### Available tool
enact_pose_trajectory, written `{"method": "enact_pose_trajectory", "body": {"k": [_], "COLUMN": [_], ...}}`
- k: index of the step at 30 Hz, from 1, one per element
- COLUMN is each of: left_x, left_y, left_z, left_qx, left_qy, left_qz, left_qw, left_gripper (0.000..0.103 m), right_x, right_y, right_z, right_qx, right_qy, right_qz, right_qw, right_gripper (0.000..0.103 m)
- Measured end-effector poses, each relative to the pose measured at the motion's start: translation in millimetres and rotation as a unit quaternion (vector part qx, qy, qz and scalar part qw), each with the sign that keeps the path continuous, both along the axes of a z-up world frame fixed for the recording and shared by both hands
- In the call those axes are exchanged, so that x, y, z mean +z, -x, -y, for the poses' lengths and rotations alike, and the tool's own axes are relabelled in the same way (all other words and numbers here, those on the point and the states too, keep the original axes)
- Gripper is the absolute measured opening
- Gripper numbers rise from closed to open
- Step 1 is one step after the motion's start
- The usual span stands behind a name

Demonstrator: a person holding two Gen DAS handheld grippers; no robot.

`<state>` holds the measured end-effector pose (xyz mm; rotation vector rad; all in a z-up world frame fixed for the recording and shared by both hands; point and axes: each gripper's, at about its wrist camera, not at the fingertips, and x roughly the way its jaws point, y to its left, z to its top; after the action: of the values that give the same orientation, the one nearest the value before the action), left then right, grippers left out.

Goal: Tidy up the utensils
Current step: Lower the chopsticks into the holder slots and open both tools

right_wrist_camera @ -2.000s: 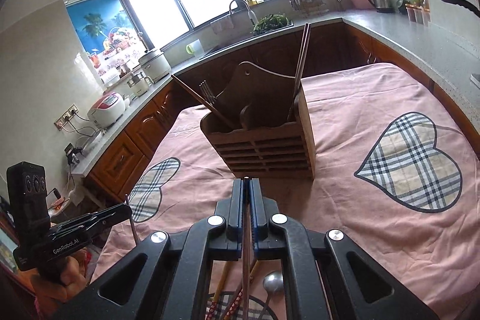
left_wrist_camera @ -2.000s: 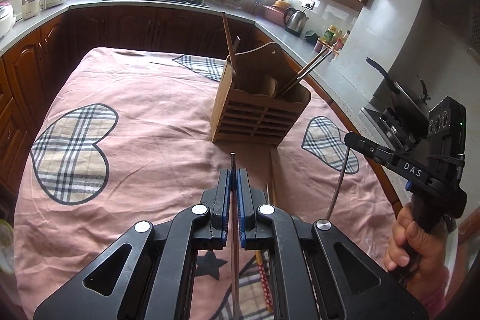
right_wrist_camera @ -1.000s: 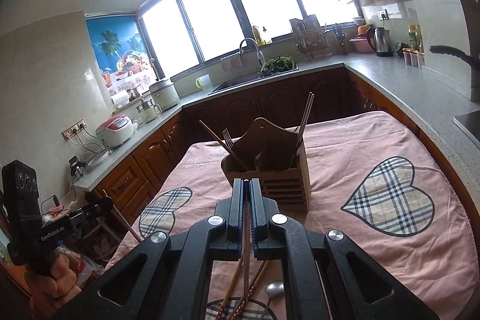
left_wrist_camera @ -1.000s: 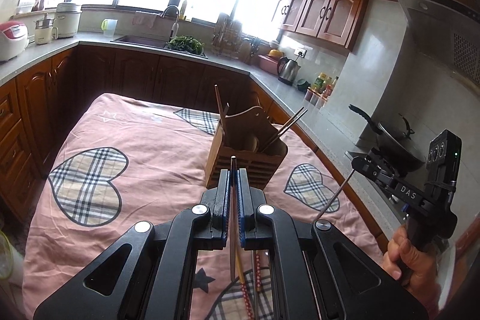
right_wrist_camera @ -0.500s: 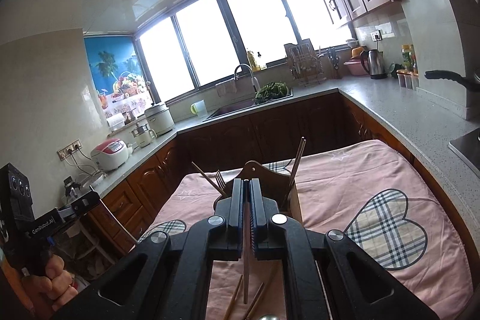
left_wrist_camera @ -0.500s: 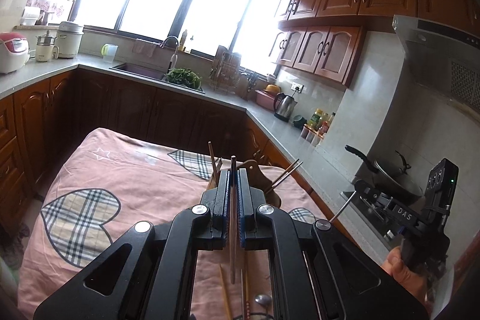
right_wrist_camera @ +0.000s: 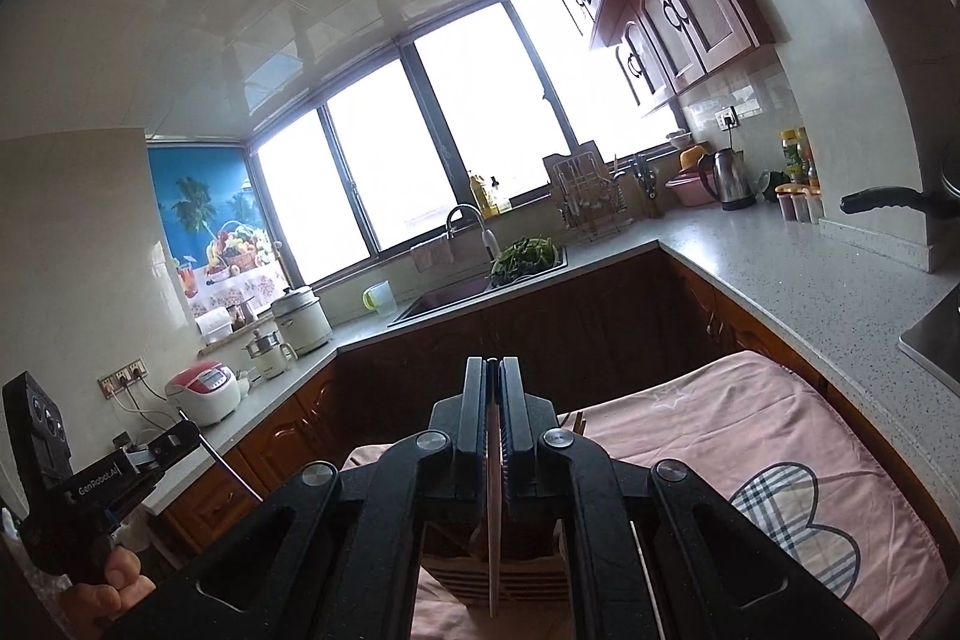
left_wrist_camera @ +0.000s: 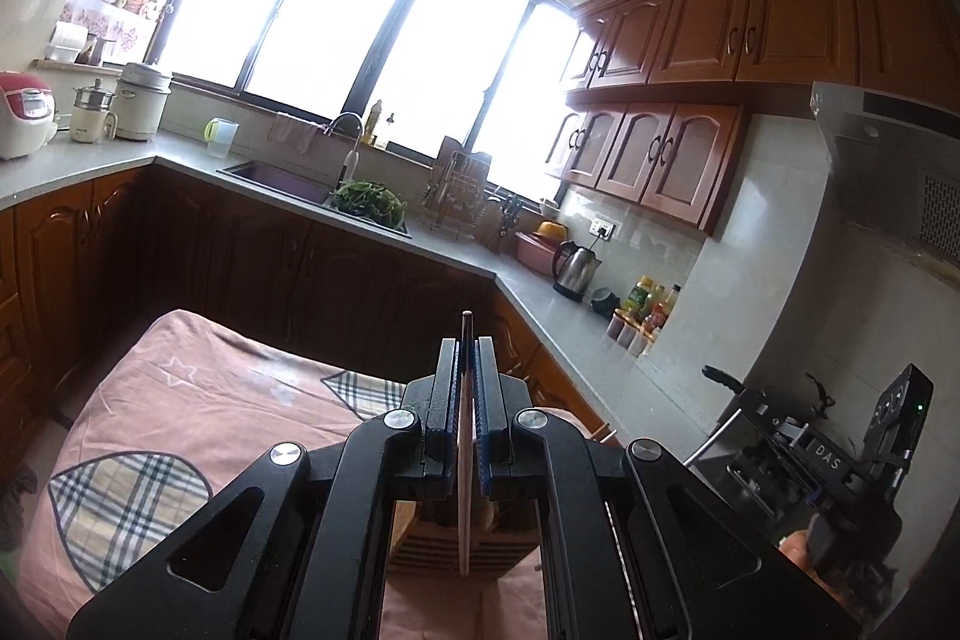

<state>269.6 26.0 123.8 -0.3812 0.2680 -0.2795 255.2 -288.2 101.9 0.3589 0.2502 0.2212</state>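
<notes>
My left gripper [left_wrist_camera: 467, 347] is shut on a pale wooden chopstick [left_wrist_camera: 462, 508] that stands upright between its blue pads and hangs down past them. Under it, mostly hidden by the jaws, sits the slatted wooden utensil holder [left_wrist_camera: 444, 550] on the pink tablecloth [left_wrist_camera: 198, 400]. In the right wrist view my right gripper [right_wrist_camera: 494, 365] is shut on a reddish chopstick [right_wrist_camera: 492, 568], also upright, over the same holder [right_wrist_camera: 528, 577]. Each view shows the other gripper off to the side, held by a hand: the right gripper [left_wrist_camera: 741, 415] and the left gripper [right_wrist_camera: 180, 430].
Dark wood cabinets and a grey counter [left_wrist_camera: 528, 292] wrap around the table, with a sink [left_wrist_camera: 282, 175], a kettle [left_wrist_camera: 576, 268] and a rice cooker [right_wrist_camera: 201, 391]. A pan handle [right_wrist_camera: 888, 202] juts out at the right. The cloth bears plaid hearts [right_wrist_camera: 786, 514].
Both grippers have risen and tipped upward, each keeping its chopstick. The holder has slid down behind the jaws, and the loose utensils on the cloth have dropped out of sight.
</notes>
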Motion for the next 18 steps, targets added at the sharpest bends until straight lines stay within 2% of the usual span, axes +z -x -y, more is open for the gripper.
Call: {"method": "enact_pose_trajectory", "body": {"k": [10,18], "left_x": [-11,-49], "left_y": [-44,-71], "left_z": [5,11], "left_qx": [0.032,0.052], "left_qy": [0.013,0.023], "left_qz": [0.006,-0.013], "left_qw": [0.9994,0.9983], "left_gripper": [0.003,0.003], "right_x": [2,-34], "right_y": [-32,-59], "right_z": [7,5], "right_qx": [-0.031,-0.036], "right_qy": [0.008,0.008], "right_qz": [0.029,0.004], "right_qw": [0.999,0.999], "right_gripper": [0.004,0.004]}}
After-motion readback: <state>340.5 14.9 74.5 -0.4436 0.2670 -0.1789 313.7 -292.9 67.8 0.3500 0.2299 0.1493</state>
